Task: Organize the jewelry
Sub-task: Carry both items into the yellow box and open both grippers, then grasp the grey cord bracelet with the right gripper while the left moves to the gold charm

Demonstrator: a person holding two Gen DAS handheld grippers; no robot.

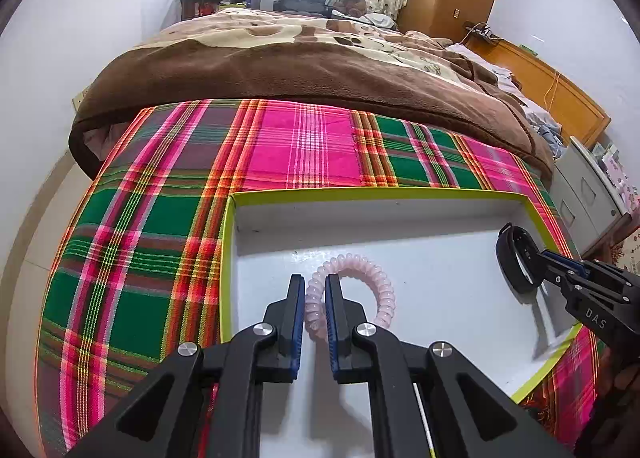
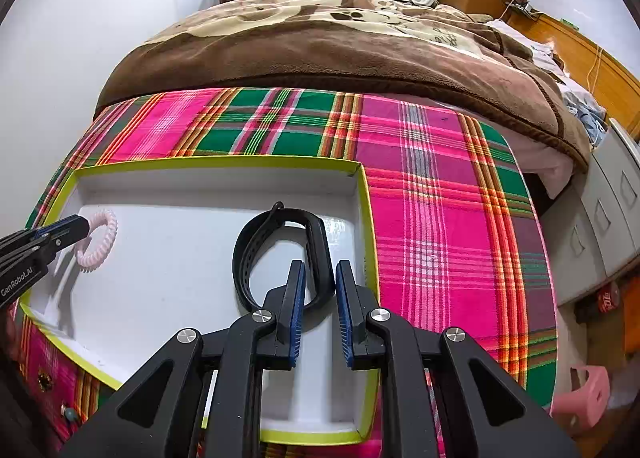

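Observation:
A white box with a lime-green rim [image 1: 360,194] [image 2: 216,163] lies on a plaid cloth. My left gripper [image 1: 316,284] is shut on a pink spiral hair-tie bracelet [image 1: 372,270] inside the box's left part; it also shows in the right wrist view [image 2: 102,236]. My right gripper [image 2: 320,270] is shut on a black wristband [image 2: 280,226] over the box's right part; the band also shows in the left wrist view [image 1: 516,262], with the right gripper [image 1: 544,258] holding it.
The plaid cloth [image 1: 160,218] [image 2: 440,218] covers the bed's foot; a brown blanket [image 1: 280,70] lies behind. Small ornaments [image 2: 44,380] lie on the cloth near the box's front left. Grey drawers [image 2: 600,226] and a pink stool [image 2: 588,394] stand right.

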